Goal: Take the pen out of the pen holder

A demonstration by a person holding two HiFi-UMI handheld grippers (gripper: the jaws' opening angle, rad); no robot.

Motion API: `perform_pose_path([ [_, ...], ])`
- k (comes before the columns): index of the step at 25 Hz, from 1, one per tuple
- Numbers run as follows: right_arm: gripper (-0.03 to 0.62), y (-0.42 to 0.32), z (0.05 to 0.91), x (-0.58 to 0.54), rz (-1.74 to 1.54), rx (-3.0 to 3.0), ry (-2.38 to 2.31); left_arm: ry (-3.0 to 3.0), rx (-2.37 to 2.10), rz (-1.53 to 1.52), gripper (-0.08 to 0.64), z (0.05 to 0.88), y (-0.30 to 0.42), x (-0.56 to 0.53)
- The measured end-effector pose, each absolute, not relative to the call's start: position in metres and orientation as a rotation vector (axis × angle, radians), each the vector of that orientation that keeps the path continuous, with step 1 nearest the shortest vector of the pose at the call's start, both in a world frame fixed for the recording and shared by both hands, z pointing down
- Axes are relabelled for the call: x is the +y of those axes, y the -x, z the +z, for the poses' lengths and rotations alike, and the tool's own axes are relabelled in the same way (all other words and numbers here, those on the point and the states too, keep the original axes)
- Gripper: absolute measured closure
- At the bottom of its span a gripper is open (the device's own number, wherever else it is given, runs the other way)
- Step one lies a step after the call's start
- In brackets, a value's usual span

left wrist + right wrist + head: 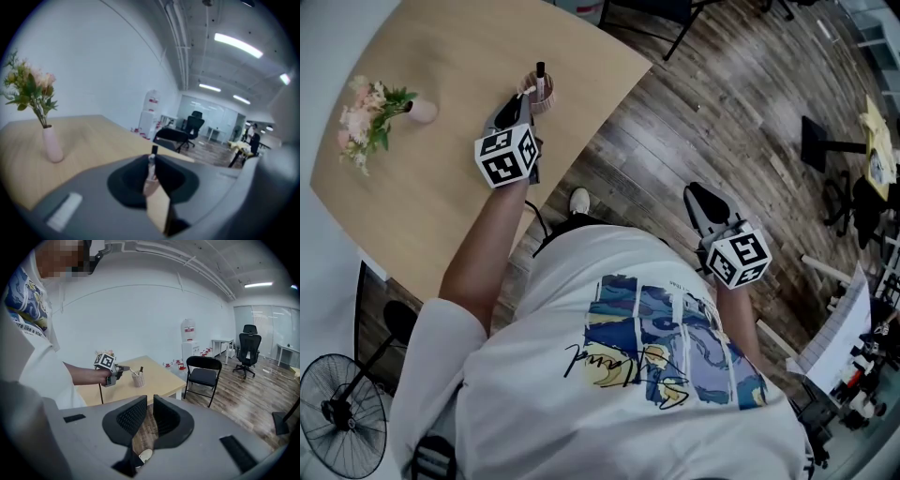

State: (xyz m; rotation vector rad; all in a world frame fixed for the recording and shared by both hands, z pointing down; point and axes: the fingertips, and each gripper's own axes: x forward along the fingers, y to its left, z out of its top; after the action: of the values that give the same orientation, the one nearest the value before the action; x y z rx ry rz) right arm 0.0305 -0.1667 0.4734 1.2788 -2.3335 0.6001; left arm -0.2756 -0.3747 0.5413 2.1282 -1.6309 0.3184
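A pen (541,81) with a black cap and pale barrel stands upright in the small woven pen holder (544,101) near the table's far edge. My left gripper (528,95) reaches in from the near side, shut on the barrel. In the left gripper view the pen (151,174) sits pinched between the jaws of the left gripper (151,162), its cap poking above them. From the right gripper view the pen holder (138,380) shows just past the left gripper (123,368). My right gripper (698,197) hangs beside my body over the floor, jaws a narrow gap apart and empty.
A pink vase of flowers (420,111) stands on the wooden table (441,187) left of the holder. A black folding chair (204,376) is just beyond the table's end. A floor fan (342,412) sits at lower left. Office chairs stand on the plank floor behind.
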Motion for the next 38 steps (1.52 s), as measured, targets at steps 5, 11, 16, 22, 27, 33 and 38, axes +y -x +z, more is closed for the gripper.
perform_pose_path([
  [5, 0.561, -0.045, 0.472, -0.157, 0.603, -2.351, -1.288, -2.137, -1.682, 0.320, 0.512, 0.527, 0.275, -0.365],
  [11, 0.565, -0.067, 0.468, -0.146, 0.599, -2.382, -1.269, -2.143, -1.764, 0.286, 0.512, 0.493, 0.269, -0.352],
  [16, 0.566, -0.085, 0.465, -0.138, 0.591, -2.411, -1.251, -2.166, -1.811, 0.258, 0.512, 0.464, 0.258, -0.335],
  [22, 0.568, -0.104, 0.465, -0.125, 0.569, -2.438, -1.228, -2.177, -1.813, 0.202, 0.512, 0.441, 0.238, -0.307],
  [27, 0.569, -0.119, 0.464, -0.115, 0.549, -2.458, -1.209, -2.213, -1.797, 0.153, 0.512, 0.421, 0.214, -0.276],
  [33, 0.577, -0.136, 0.464, -0.098, 0.525, -2.477, -1.192, -2.260, -1.737, 0.133, 0.512, 0.403, 0.182, -0.234],
  [38, 0.580, -0.150, 0.466, -0.081, 0.519, -2.490, -1.169, -2.286, -1.682, 0.139, 0.512, 0.396, 0.156, -0.193],
])
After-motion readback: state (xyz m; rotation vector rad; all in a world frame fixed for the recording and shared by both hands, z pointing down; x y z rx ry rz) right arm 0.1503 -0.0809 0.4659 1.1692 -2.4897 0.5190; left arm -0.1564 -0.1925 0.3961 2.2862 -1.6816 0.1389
